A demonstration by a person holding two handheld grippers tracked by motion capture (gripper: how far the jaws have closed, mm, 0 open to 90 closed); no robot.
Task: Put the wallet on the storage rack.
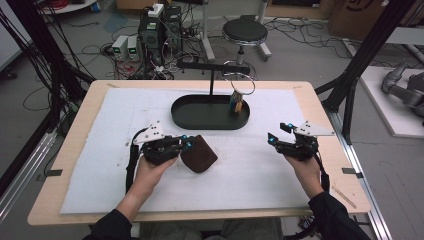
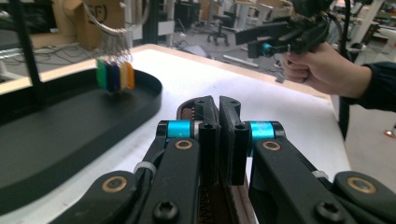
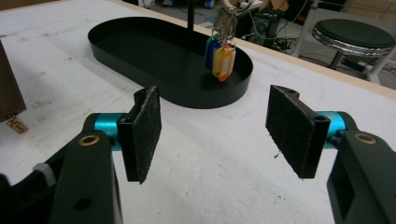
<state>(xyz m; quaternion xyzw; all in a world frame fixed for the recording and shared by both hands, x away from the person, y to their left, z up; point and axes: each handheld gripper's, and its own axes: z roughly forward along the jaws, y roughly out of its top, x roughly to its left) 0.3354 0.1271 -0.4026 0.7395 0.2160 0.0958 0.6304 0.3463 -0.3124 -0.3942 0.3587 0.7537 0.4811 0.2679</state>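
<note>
Currently clamping left gripper (image 1: pixel 186 145) fully shut on the edge of the brown pouch (image 1: pixel 199 154); in the left gripper view, thin brown leather edge (image 2: pixel 189 112) sitting pinched between the closed jaws, most of the pouch hanging beyond the tips just above the counter (image 1: pixel 260 175). Holding right gripper (image 3: pixel 215 135) wide open, nothing between the jaws, black tray (image 3: pixel 116 51) and key tags (image 3: pixel 222 60) lying ahead of them. Risk, by judgement: gripping only a thin edge, so slipping or swinging under lift looking likely; sagging pouch possibly catching the tray rim.
</note>
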